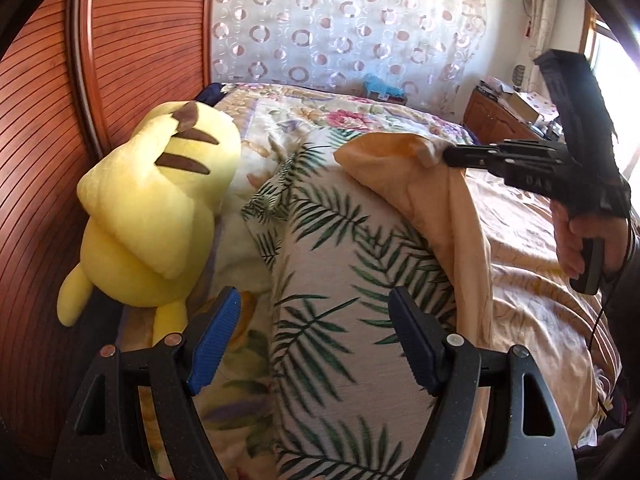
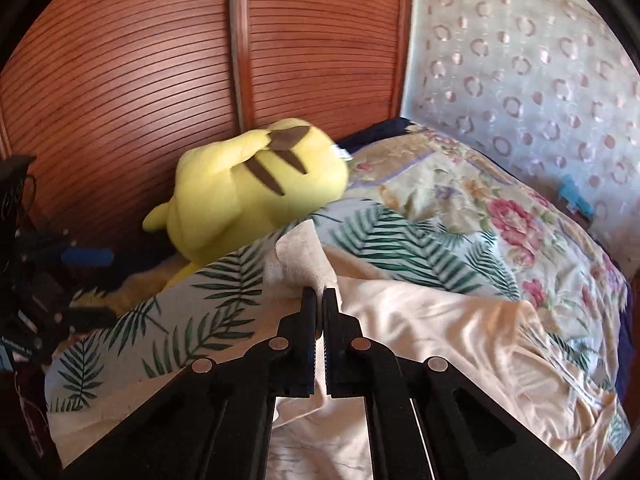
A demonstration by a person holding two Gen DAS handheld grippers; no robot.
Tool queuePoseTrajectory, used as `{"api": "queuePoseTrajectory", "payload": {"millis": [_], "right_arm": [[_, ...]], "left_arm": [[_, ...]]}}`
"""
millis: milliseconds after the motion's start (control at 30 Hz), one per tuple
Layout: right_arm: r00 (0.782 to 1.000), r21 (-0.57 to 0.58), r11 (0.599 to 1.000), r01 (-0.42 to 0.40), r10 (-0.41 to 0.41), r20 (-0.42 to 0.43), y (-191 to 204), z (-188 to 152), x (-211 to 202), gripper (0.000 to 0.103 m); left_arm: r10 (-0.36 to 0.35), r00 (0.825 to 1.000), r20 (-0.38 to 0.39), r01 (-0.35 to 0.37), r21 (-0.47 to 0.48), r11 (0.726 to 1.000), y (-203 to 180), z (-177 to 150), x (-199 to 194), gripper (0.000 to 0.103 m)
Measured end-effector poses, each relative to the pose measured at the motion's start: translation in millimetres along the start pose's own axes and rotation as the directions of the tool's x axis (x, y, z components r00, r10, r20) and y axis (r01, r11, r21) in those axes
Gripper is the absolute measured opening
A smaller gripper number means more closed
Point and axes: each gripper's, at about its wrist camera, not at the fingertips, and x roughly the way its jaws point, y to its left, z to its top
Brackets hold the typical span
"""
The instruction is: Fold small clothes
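On the bed [image 1: 532,304], my right gripper [image 2: 319,294] is clenched on a corner of the peach cloth [image 1: 404,168], which drapes over the palm-print pillow [image 1: 328,280] toward the bed's right side. My left gripper [image 1: 316,344] hangs released above the pillow, grasping nothing. A yellow plush [image 1: 160,208] lies at the bed's left edge, against the wooden doors [image 2: 160,72].

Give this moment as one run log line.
right gripper: shut on peach cloth | left gripper: open, empty | fold: not done
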Motion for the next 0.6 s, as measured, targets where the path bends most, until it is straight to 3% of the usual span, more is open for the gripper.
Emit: {"api": "queuePoseTrajectory", "payload": {"millis": [133, 233, 433, 467, 533, 600], "right_arm": [[0.999, 0.102, 0.995, 0.022, -0.018, -0.033, -19, -8, 3, 0.005], [0.997, 0.131, 0.989, 0.074, -0.070, -0.040, -21, -8, 5, 0.011], [0.994, 0.154, 0.983, 0.098, -0.089, -0.064, -17, -18, -9, 0.013], [0.995, 0.155, 0.984, 0.086, -0.077, -0.064, -15, -21, -12, 0.015], [0.997, 0.147, 0.988, 0.055, -0.046, -0.065, -10, -28, -20, 0.033], [0.997, 0.151, 0.988, 0.014, -0.003, -0.074, -7, -38, -25, 0.035]], "left_arm": [[-0.018, 1.000, 0.003, 0.018, 0.023, 1.000, -12, 4, 2, 0.077], [-0.029, 1.000, -0.002, 0.029, 0.030, 0.999, -20, 3, 5, 0.077], [-0.027, 0.999, -0.026, 0.028, 0.058, 0.998, -32, -2, 14, 0.077], [-0.019, 0.999, -0.027, 0.021, 0.063, 0.998, -33, -3, 15, 0.077], [-0.008, 0.999, -0.036, 0.010, 0.072, 0.997, -35, -5, 18, 0.077], [-0.002, 0.999, -0.051, 0.006, 0.079, 0.997, -36, -6, 23, 0.077]]}}
